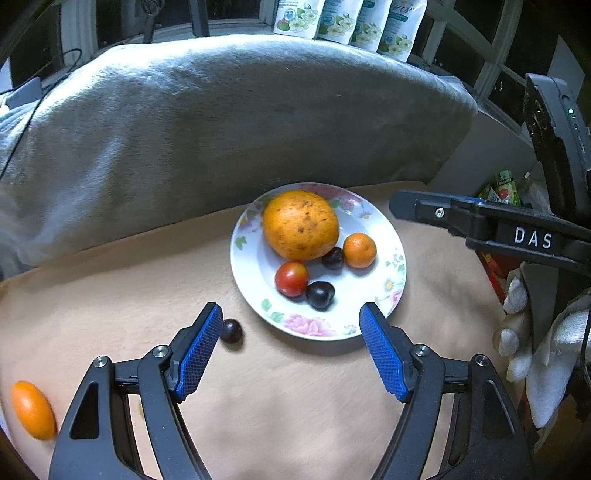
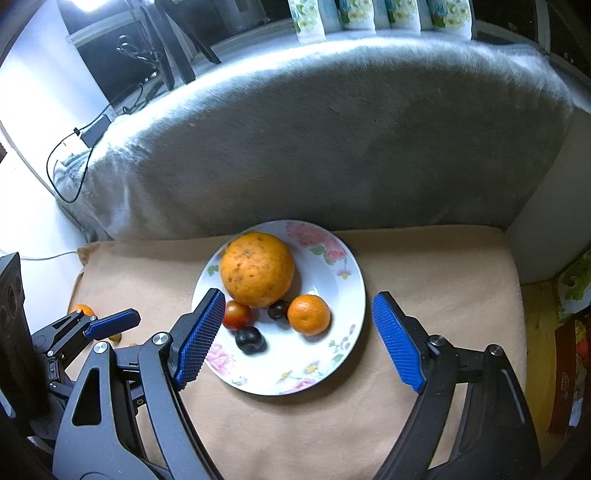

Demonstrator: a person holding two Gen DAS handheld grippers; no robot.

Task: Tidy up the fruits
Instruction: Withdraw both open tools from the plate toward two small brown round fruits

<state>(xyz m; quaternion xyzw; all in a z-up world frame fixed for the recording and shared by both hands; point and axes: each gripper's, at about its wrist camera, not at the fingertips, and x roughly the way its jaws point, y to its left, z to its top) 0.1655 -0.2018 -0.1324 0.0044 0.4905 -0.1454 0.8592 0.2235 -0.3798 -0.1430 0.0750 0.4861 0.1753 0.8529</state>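
Observation:
A white floral plate (image 1: 251, 266) (image 2: 354, 280) sits on a beige cloth and holds a large orange (image 1: 301, 224) (image 2: 257, 268), a small mandarin (image 1: 359, 250) (image 2: 308, 314), a red tomato (image 1: 291, 278) (image 2: 237, 314) and two dark plums (image 1: 320, 295) (image 2: 250, 339). A third dark plum (image 1: 232, 331) lies on the cloth left of the plate, next to my left fingertip. An orange kumquat (image 1: 32, 410) (image 2: 82, 310) lies at the far left. My left gripper (image 1: 291, 317) is open and empty, in front of the plate. My right gripper (image 2: 299, 306) is open and empty above the plate.
A grey blanket-covered backrest (image 1: 221, 129) (image 2: 332, 140) rises behind the cloth. Flower-printed packets (image 1: 343, 22) stand on the ledge behind. The right gripper (image 1: 480, 221) and a gloved hand (image 1: 535, 350) show at the right of the left wrist view. Cables (image 2: 74, 158) lie at far left.

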